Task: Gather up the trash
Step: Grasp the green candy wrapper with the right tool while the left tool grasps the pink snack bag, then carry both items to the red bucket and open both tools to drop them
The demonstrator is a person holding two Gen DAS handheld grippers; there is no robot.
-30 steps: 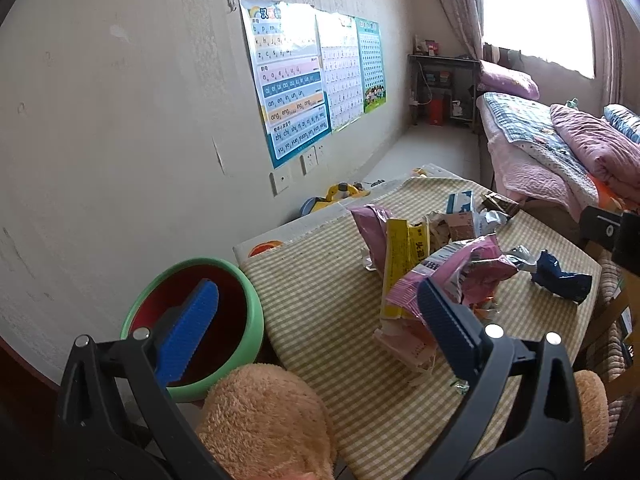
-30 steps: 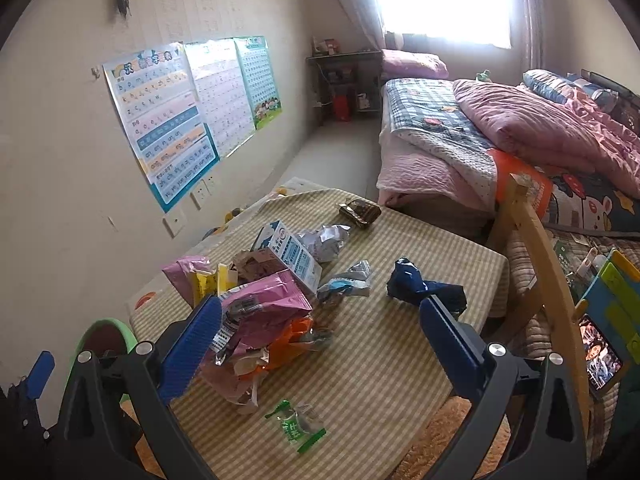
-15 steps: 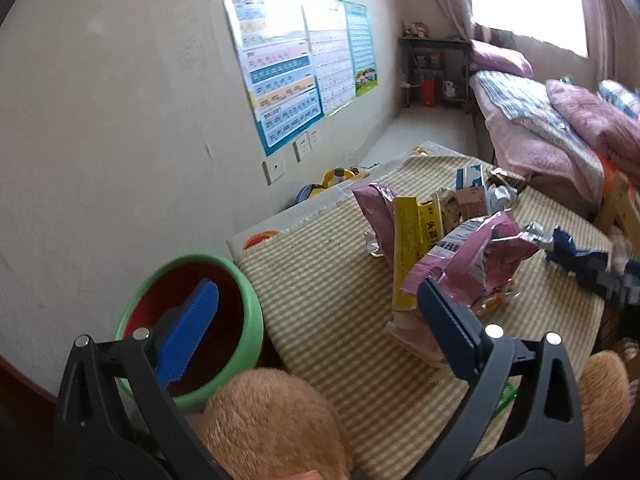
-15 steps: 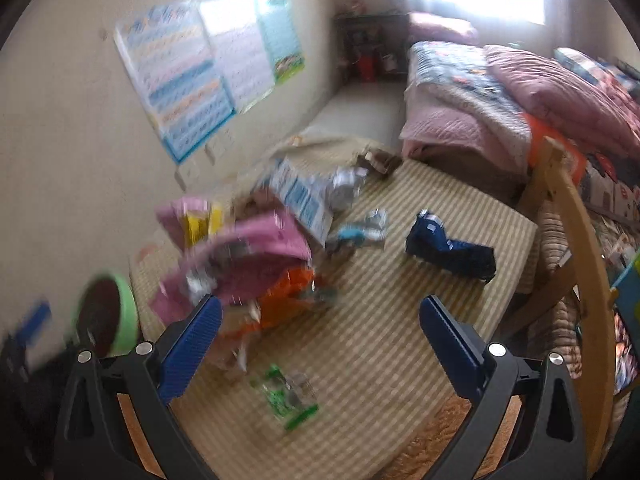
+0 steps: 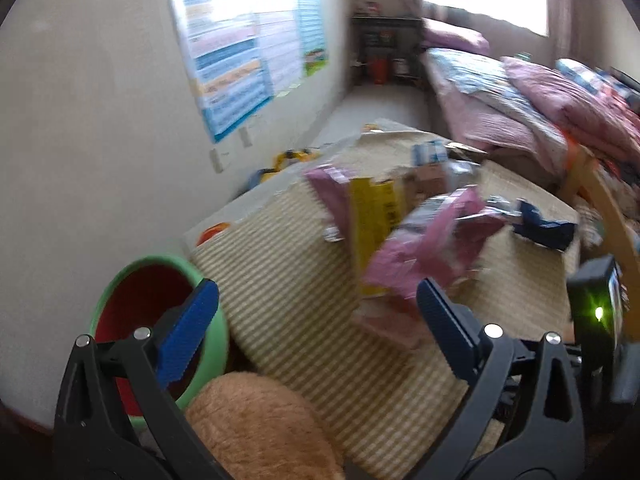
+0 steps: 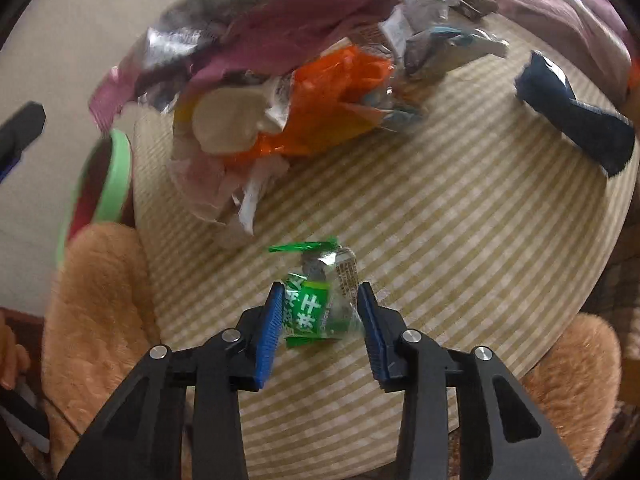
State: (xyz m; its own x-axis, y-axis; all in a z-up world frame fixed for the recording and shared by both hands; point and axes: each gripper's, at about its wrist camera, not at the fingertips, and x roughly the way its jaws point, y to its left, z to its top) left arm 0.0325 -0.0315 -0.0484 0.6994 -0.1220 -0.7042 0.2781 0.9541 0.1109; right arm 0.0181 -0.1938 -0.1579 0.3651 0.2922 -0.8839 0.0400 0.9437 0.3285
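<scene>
Table (image 6: 460,208): right tool (image 6: 320,320) newly around wrapper (image 6: 320,300)

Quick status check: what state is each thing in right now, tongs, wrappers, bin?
Right tongs: closing around the green wrapper, pads at its sides.
Green wrapper: crumpled, lying on the table.
Left tongs: open wide, holding nothing.
Bin: open-topped, beside the table; contents cannot be told.
Wrapper pile: heaped on the table, untouched.
Blue wrapper: lying apart from the pile.

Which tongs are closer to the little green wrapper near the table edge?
Right. The right tongs straddle the green wrapper, pads on either side of it. The left tongs are wide open over near the green bin; the wrapper isn't visible in the left view.
</scene>
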